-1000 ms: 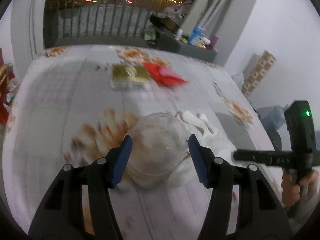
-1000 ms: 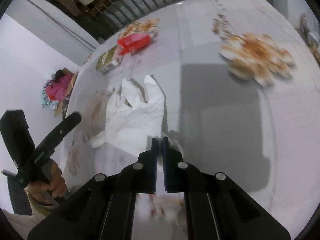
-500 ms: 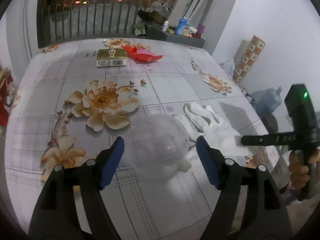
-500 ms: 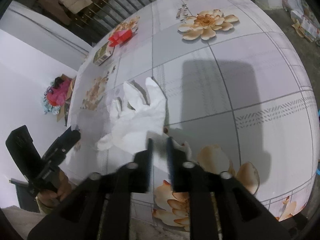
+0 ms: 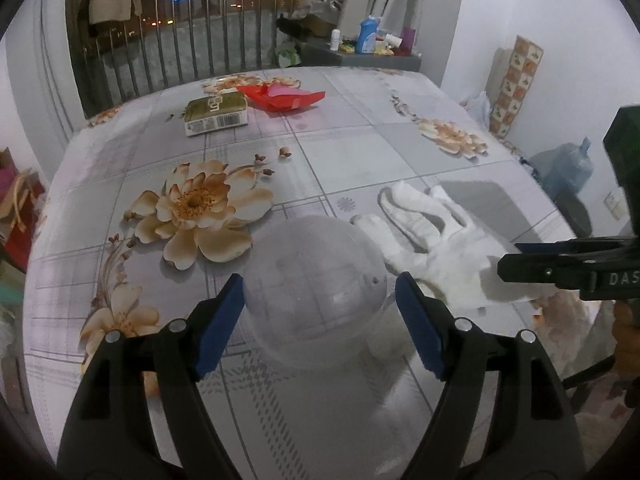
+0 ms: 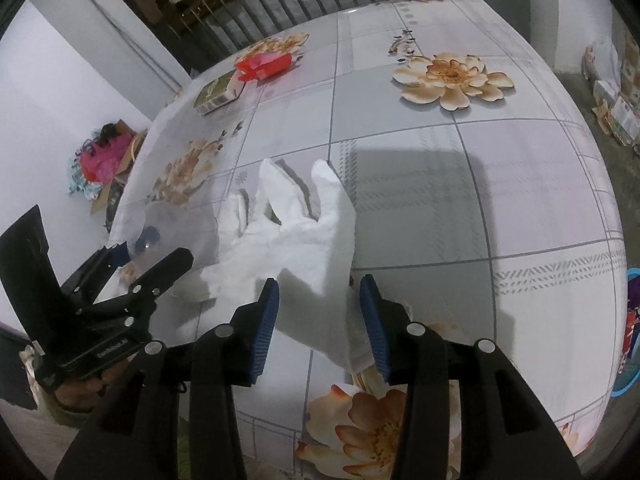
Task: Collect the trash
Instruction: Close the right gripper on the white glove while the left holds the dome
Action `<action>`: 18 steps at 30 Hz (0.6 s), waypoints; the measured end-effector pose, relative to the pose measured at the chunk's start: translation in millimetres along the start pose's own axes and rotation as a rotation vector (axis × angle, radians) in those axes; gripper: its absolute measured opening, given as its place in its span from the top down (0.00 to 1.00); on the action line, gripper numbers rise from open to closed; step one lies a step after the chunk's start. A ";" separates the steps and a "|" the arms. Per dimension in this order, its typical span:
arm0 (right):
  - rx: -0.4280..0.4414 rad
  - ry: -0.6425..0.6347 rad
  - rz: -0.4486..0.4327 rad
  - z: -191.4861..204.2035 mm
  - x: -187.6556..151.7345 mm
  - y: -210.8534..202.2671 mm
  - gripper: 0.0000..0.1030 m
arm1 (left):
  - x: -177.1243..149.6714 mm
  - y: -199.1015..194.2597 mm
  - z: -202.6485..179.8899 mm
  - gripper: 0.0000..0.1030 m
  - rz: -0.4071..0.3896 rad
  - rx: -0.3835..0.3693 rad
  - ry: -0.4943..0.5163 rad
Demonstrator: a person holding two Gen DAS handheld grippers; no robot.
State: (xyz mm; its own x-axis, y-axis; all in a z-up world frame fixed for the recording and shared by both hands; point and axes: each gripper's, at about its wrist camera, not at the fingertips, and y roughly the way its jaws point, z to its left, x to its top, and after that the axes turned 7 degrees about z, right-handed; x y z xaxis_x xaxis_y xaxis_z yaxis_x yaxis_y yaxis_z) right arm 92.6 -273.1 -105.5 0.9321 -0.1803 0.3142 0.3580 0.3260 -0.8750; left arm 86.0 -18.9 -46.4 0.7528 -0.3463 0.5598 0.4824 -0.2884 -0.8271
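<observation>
Between the blue pads of the left gripper [image 5: 320, 300] sits a clear plastic dome lid [image 5: 316, 276] — fingers spread wide, a gap showing on each side, the lid resting on the desk [image 5: 360, 144]. Just to its right lies a white glove [image 6: 296, 232], flat on the flowered cloth, and over its cuff comes the right gripper [image 6: 320, 300] — its fingers are opening, about half apart, the cuff between them but neither pad pressing on it. Out at the far end of the desk, well apart from all this, there's a green-and-white carton [image 5: 216, 114] with a red wrapper [image 5: 284, 96] just beside it. Beyond that, window bars and a cluttered shelf.
</observation>
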 end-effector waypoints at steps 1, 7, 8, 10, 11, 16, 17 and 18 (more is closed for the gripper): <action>-0.005 -0.005 -0.001 0.4 0.3 0.7 0.60 | 0.1 0.8 -0.2 0.30 0.002 0.006 -0.005; -0.038 -0.037 -0.020 5.4 -0.1 2.5 0.60 | 2.4 0.4 2.6 0.35 -0.001 0.003 -0.035; -0.039 -0.038 -0.023 5.3 0.3 2.6 0.60 | 2.4 0.3 2.5 0.35 -0.002 0.003 -0.036; -0.037 -0.036 -0.026 4.6 0.1 2.5 0.60 | 2.3 -0.3 2.7 0.35 -0.001 0.002 -0.039; -0.036 -0.034 -0.027 4.6 0.3 2.5 0.60 | 2.5 -0.3 2.8 0.35 -0.001 0.001 -0.041; -0.039 -0.030 -0.027 5.6 0.4 2.6 0.63 | 2.6 -1.3 3.5 0.35 -0.003 0.004 -0.052; -0.039 -0.028 -0.028 5.5 0.2 2.6 0.64 | 2.5 -1.6 3.6 0.35 -0.004 0.005 -0.053; -0.039 -0.025 -0.028 5.2 0.6 3.1 0.66 | 2.6 -1.9 3.6 0.35 -0.004 0.006 -0.054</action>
State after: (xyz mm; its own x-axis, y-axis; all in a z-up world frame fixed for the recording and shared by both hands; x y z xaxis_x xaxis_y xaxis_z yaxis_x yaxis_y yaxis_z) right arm 94.6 -267.4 -106.1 0.9230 -0.1653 0.3474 0.3819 0.2844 -0.8794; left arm 88.6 -16.1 -43.6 0.7736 -0.2968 0.5599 0.4881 -0.2844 -0.8252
